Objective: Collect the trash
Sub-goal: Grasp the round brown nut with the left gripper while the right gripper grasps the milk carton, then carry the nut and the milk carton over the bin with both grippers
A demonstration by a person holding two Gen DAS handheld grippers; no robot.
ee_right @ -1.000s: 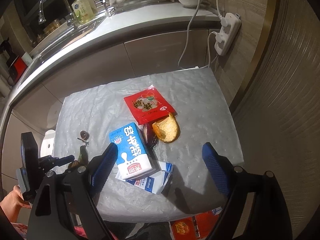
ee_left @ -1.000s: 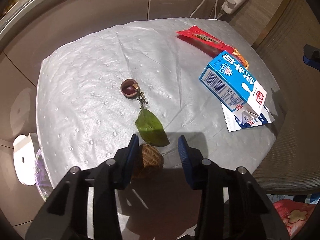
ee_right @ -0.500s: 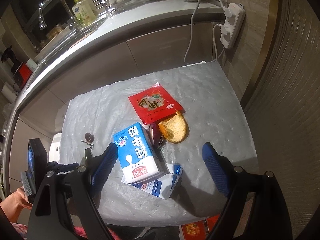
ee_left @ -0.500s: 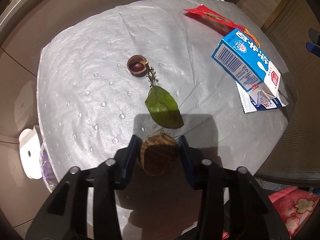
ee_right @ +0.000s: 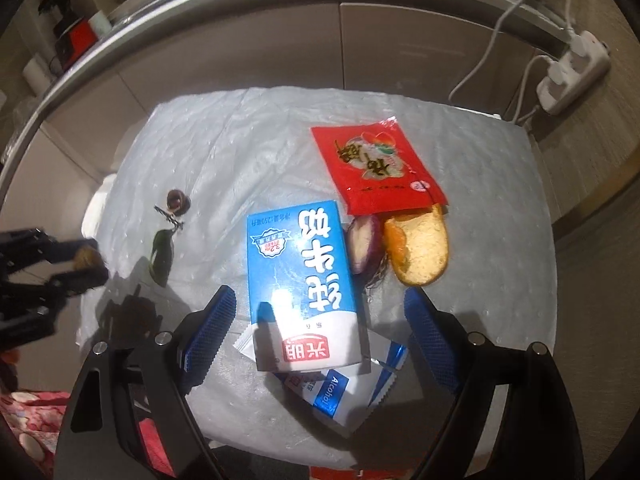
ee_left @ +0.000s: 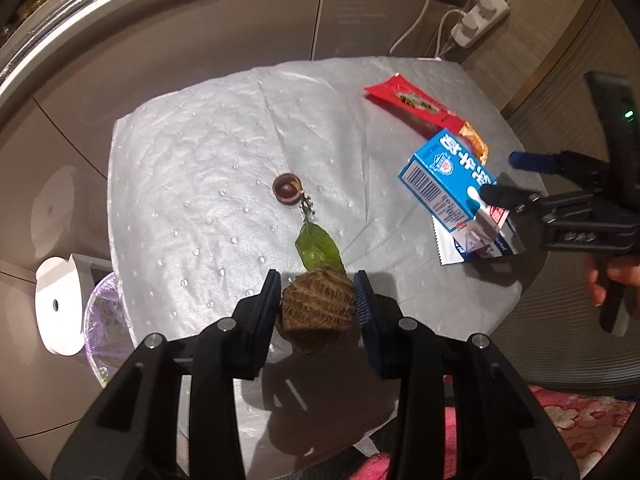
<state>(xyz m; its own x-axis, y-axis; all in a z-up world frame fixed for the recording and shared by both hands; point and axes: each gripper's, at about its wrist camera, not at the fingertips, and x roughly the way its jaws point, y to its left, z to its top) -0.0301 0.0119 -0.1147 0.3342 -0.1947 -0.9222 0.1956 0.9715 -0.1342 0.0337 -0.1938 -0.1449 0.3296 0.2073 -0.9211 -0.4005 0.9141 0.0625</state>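
Note:
My left gripper [ee_left: 317, 303] is shut on a brown scaly fruit shell [ee_left: 318, 310] and holds it above the table's near edge; it shows too in the right wrist view as the left gripper [ee_right: 86, 266]. My right gripper [ee_right: 320, 320] stands open, its blue pads either side of the blue-and-white milk carton [ee_right: 302, 280] without touching it. Under the carton lies a white alcohol-wipe packet [ee_right: 340, 394]. Beyond it lie a red snack bag [ee_right: 374, 168], an orange peel [ee_right: 420, 250] and a purple onion piece [ee_right: 362, 246]. A green leaf [ee_left: 318, 248] and a small brown shell half [ee_left: 286, 188] rest mid-table.
The small table is covered with a silvery dimpled sheet [ee_left: 200, 160]. A bin lined with a purple bag [ee_left: 102, 320] and a white lid [ee_left: 56, 308] sit on the floor to the table's left. A cabinet front and a white power strip [ee_left: 480, 18] stand behind.
My left gripper closed on the brown shell and lifted it off the table. My right gripper came down and rolled, so the milk carton now lies between its open fingers.

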